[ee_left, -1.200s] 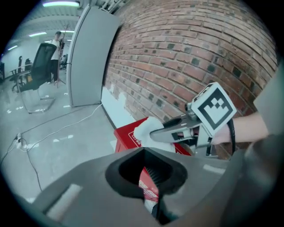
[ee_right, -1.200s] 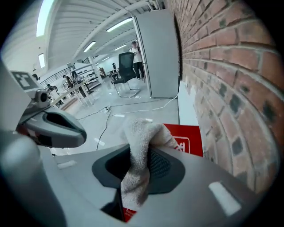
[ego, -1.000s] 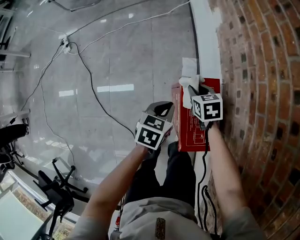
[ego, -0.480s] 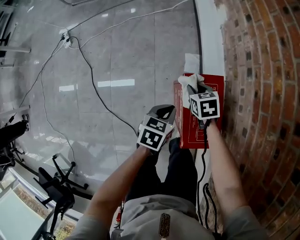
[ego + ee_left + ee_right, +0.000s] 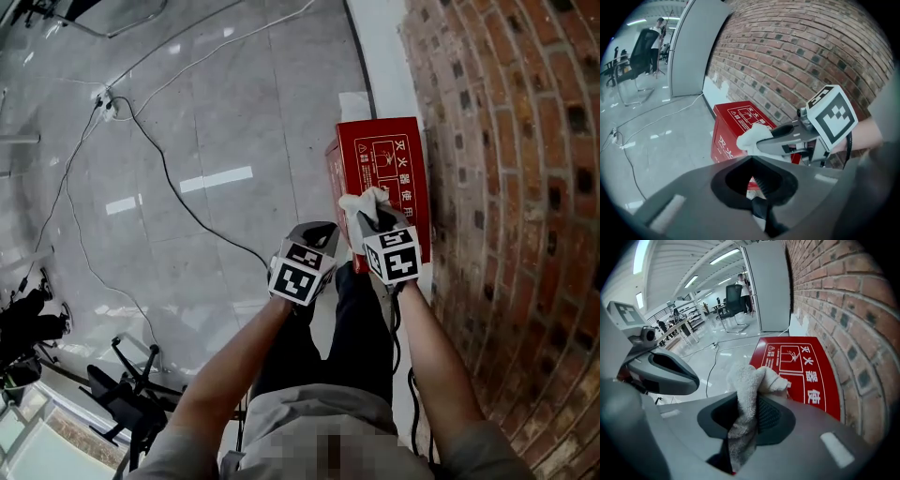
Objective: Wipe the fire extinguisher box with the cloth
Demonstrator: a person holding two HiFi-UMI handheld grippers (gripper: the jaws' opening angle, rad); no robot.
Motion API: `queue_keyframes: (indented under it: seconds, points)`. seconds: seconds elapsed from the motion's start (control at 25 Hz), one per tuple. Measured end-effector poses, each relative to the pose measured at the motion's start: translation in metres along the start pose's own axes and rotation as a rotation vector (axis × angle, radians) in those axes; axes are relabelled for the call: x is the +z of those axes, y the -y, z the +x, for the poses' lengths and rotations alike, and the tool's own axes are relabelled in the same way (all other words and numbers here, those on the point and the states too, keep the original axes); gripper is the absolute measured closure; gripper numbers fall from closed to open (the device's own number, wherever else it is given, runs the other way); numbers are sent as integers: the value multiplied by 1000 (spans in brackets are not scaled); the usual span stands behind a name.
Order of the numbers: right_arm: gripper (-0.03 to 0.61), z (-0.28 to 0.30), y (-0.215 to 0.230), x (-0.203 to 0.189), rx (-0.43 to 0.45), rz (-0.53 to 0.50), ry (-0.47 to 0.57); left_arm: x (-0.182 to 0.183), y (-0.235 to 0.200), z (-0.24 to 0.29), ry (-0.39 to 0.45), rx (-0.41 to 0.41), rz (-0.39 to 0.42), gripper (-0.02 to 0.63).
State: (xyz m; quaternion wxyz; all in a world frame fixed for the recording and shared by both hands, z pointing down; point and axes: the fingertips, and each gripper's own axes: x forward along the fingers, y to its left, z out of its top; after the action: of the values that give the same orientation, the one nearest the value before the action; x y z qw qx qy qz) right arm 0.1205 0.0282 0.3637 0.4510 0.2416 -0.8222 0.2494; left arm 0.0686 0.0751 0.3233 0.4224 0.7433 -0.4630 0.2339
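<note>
One red fire extinguisher box is standing on the floor against the brick wall, its long axis running along the wall, while two forearms are reaching down, the right tongs clamping one white cloth onto the lid's near end and the left tongs hanging closed, empty, just beside the box.

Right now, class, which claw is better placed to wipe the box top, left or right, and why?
Right. The right claw is shut on the cloth at the near end of the box top. The left claw is shut, empty, beside the box.
</note>
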Motion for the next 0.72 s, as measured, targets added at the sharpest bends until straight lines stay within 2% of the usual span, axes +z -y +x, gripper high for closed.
queue_keyframes:
  seconds: [0.28, 0.48, 0.72]
  points:
    - [462, -31, -27, -67, -35, 47, 4, -35, 32, -5, -24, -71, 60, 614]
    - [462, -47, -45, -103, -34, 66, 3, -61, 51, -11, -37, -78, 72, 614]
    - [460, -65, -55, -148, -13, 53, 31, -94, 95, -7, -38, -79, 127, 614]
